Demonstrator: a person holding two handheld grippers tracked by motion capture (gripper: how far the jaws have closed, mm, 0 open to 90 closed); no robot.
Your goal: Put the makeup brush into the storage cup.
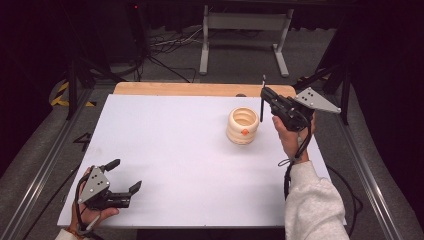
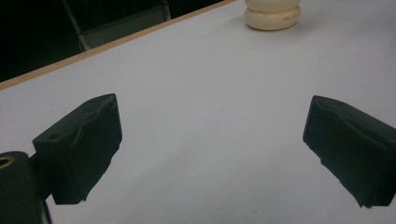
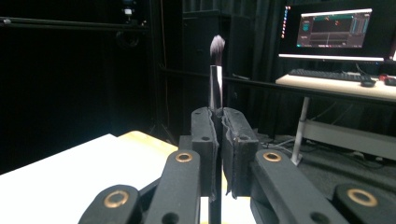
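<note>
Smooth white table (image 1: 165,150); ribbed cream holder (image 1: 243,126); right gripper (image 3: 218,140) pinching slim brush (image 3: 215,84).

Right gripper (image 3: 218,116) clamped on a makeup brush (image 3: 215,88), handle upright, bristles up. White table (image 3: 70,177) below left; monitor (image 3: 334,30) and keyboard (image 3: 322,74) far right.

We see a white table (image 1: 165,150) with wooden far edge, a monitor (image 3: 334,29) and keyboard (image 3: 322,73) on a desk (image 3: 373,91), cables (image 1: 170,45) on floor.
</note>
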